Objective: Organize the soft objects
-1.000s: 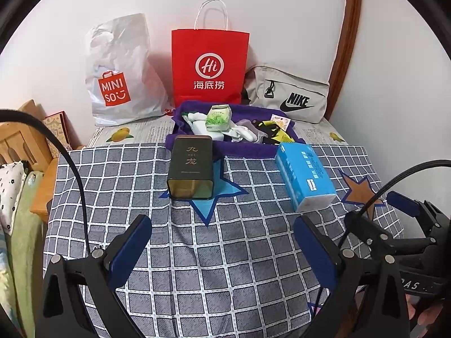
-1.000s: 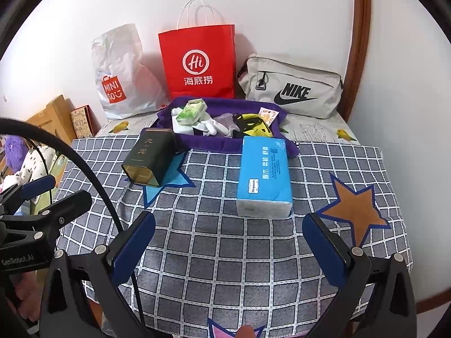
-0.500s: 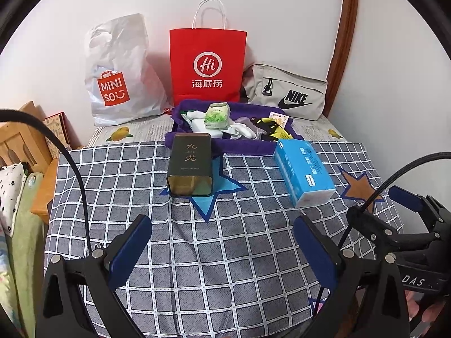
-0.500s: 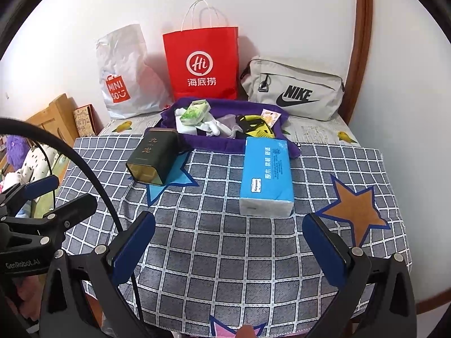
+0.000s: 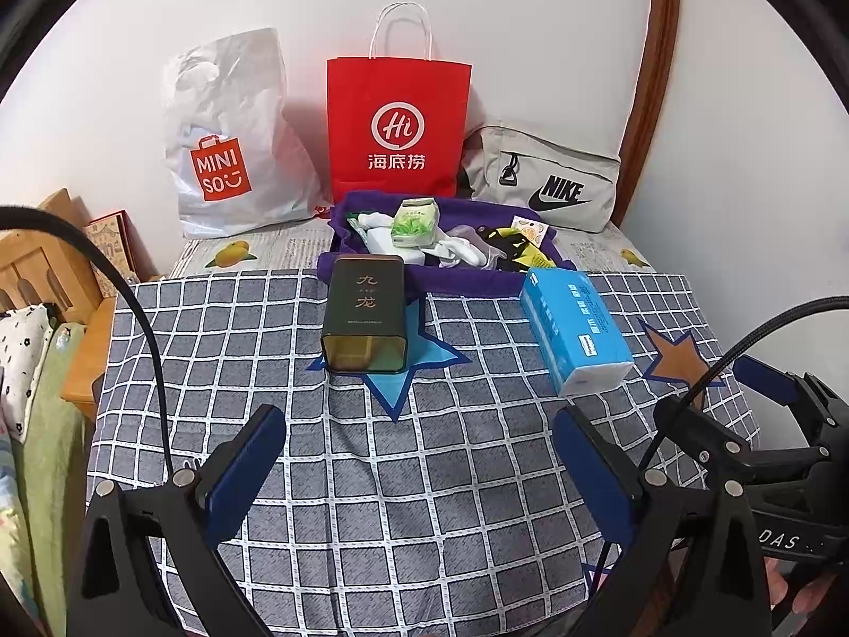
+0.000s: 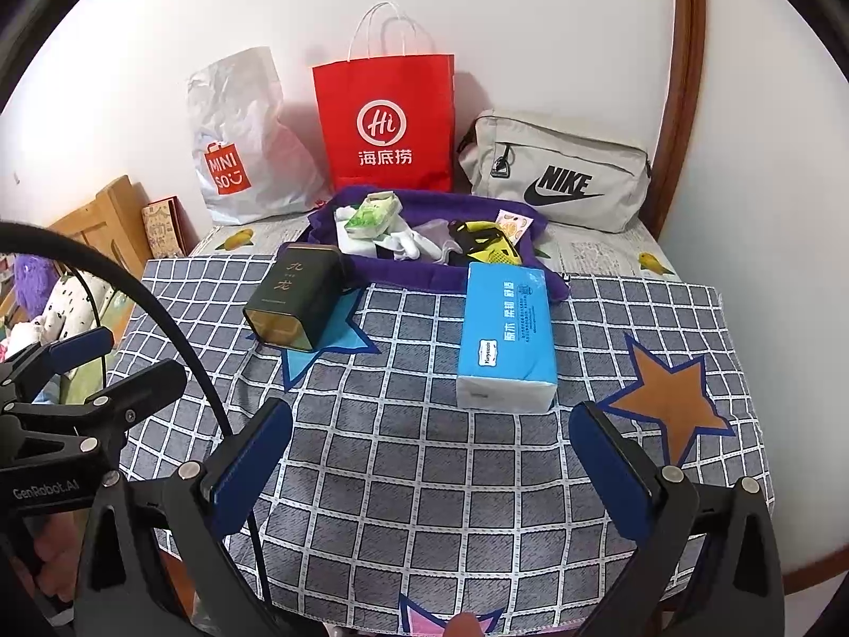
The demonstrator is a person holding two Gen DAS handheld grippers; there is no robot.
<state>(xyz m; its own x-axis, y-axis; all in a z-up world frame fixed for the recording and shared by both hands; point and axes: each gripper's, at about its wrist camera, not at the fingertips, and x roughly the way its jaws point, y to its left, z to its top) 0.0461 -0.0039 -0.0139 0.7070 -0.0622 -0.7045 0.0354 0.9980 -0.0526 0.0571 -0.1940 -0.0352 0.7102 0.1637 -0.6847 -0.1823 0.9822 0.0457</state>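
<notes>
Claws both spread wide and empty: left gripper (image 5: 416, 456) and right gripper (image 6: 432, 451) hover above the checked cloth (image 6: 424, 478), touching nothing. Blue tissue pack (image 6: 504, 337) lies at twelve o'clock of the right gripper; purple bin (image 6: 424, 273) of soft items sits beyond it.

My left gripper (image 5: 419, 456) hangs low with its jaws spread wide, blue pads (image 5: 244, 467) facing each other and nothing between them. My right gripper (image 6: 432, 451) sits level beside it, jaws just as wide and bare. Each shows at the edge of the other's view: the right one (image 5: 769, 424), the left one (image 6: 79, 371).
</notes>
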